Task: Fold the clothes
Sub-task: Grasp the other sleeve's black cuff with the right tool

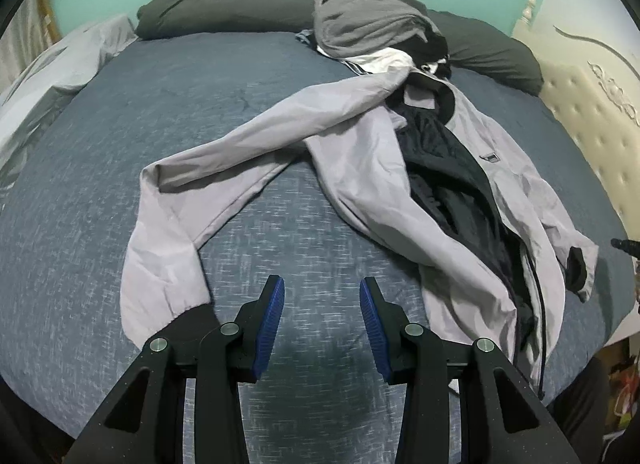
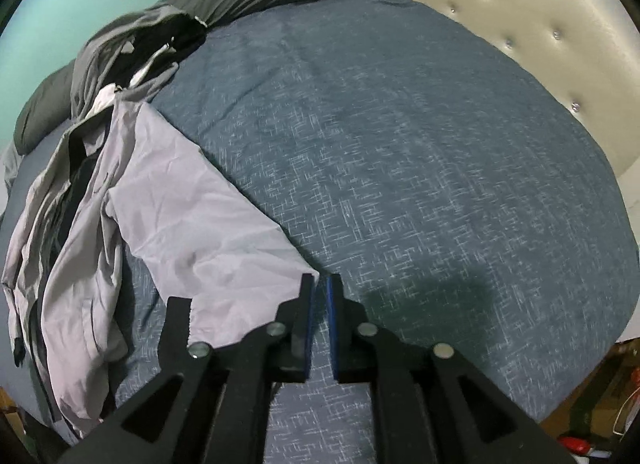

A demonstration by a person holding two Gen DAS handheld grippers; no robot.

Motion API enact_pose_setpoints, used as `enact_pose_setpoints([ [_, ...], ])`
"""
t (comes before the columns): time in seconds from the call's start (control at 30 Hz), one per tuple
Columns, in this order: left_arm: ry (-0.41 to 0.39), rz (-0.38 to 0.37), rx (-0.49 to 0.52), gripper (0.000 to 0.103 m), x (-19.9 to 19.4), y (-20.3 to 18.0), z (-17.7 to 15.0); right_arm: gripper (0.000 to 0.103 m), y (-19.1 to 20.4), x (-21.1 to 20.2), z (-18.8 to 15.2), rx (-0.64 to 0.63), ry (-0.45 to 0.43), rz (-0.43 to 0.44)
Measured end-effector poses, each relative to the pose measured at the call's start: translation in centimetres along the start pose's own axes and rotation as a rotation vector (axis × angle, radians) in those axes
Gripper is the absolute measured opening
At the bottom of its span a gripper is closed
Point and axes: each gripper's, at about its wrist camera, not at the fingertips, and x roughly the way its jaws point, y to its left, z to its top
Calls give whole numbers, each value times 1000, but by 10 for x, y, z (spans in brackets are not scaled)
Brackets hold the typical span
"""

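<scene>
Jacket (image 1: 360,167) lies unzipped and crumpled on the bed (image 1: 120,183), dark lining showing, one sleeve (image 1: 224,151) flung across toward the left, collar end near a pile (image 1: 372,27) of other clothes by the pillows.

Left gripper (image 1: 322,320): fingers spread, nothing between them, hovering over bare cover between the sleeve cuff and the jacket hem. Right gripper (image 2: 319,312): pads nearly pressed together, only a thin gap visible. The corner of the jacket's pale panel (image 2: 192,199) reaches just to the left pad's tip; I cannot tell whether cloth is pinched there or merely beside it.

Step in hand, as I judge it: spreading the jacket flat before any fold. To do it well, draw the right-side panel out taut and level, then bring the left fingers onto the stray sleeve near its cuff and lay it straight. The two fronts need closing over the lining first, or the folds will trap bunched fabric.

View differences: the left wrist shows the whole garment, both sleeves, the chest logo and the pile. The right wrist shows the panel smoothed wide beside open cover, and the headboard (image 2: 500,3) close by; the crossed sleeve is out of its sight.
</scene>
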Motion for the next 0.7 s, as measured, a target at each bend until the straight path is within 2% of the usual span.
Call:
enact_pose_setpoints([
  [0.07,4,-2,9,43,2,-6,2,14,7,-2,-5,-19,-3,55],
  [0.13,7,-7,15,43,4,-12,3,25,27,-1,-15,-92,13,128],
  [0.17,10,-9,18,43,5,-16,4,33,36,2,-19,-119,25,129],
  [0.27,18,-18,34,43,8,-25,4,42,71,12,-37,-205,86,175],
  [0.3,18,-21,36,43,8,-28,4,47,82,18,-40,-226,108,175],
  [0.4,18,-31,42,43,6,-33,3,55,115,38,-52,-290,174,176],
  [0.5,15,-38,42,43,3,-34,2,56,135,59,-61,-316,225,142],
  [0.67,18,-41,43,43,-2,-31,-2,56,141,81,-69,-327,244,58],
  [0.7,19,-41,40,43,-2,-30,-3,51,139,83,-69,-331,244,47],
])
